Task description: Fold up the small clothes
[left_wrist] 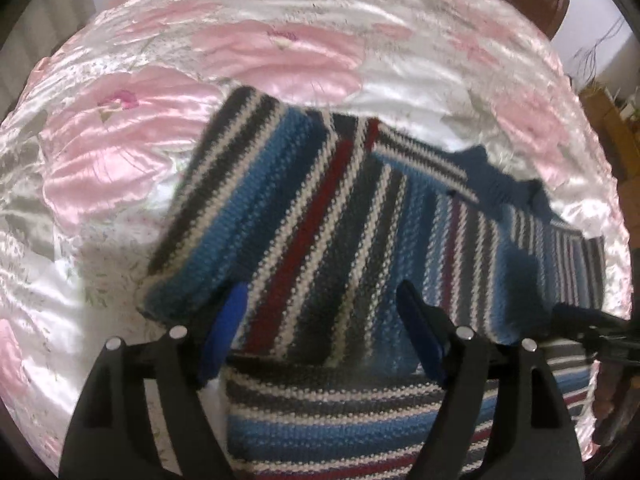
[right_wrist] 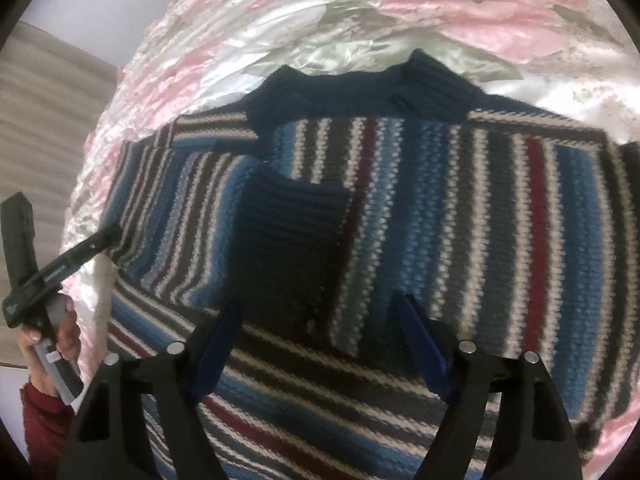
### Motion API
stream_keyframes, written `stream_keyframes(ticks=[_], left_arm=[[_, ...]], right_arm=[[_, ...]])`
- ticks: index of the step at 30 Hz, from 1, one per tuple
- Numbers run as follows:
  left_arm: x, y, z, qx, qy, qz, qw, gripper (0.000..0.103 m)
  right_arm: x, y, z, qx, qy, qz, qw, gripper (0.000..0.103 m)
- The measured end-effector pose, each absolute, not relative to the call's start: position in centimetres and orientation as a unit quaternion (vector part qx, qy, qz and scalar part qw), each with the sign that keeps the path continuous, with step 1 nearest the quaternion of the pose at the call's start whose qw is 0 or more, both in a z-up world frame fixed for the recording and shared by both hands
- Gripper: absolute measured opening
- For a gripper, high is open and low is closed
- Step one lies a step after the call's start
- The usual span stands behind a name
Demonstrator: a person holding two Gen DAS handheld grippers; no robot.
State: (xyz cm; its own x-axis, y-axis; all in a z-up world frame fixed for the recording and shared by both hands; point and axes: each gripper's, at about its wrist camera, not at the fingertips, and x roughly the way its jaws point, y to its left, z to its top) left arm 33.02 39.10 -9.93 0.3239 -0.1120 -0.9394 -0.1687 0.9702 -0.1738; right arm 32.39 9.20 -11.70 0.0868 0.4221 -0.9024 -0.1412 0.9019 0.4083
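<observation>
Striped sweater [right_wrist: 400,216] under both grippers, fingers [left_wrist: 226,328] spread

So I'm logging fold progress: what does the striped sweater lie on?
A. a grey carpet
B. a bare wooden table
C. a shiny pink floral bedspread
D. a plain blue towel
C: the striped sweater lies spread on a glossy pink-and-white floral bedspread, seen all round it in both views.

Striped sweater [right_wrist: 400,208] cut off by lower frame edge, partly hidden behind gripper fingers [right_wrist: 216,344]; knit motion-blurred.
</observation>
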Motion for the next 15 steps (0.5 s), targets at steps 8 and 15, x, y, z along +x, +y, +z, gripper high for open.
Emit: stream_keyframes(ticks=[8, 15], left_arm=[[33.0, 39.0, -8.4, -0.12, 0.568, 0.027, 0.814, 0.077], [32.9, 39.5, -7.3, -0.135, 0.555, 0.018, 0.821, 0.078]], right_arm=[[33.5, 10.7, -13.1, 0.144, 0.653, 0.21, 0.714, 0.055], [33.9, 10.8, -11.8, 0.125, 0.631, 0.227, 0.731, 0.011]])
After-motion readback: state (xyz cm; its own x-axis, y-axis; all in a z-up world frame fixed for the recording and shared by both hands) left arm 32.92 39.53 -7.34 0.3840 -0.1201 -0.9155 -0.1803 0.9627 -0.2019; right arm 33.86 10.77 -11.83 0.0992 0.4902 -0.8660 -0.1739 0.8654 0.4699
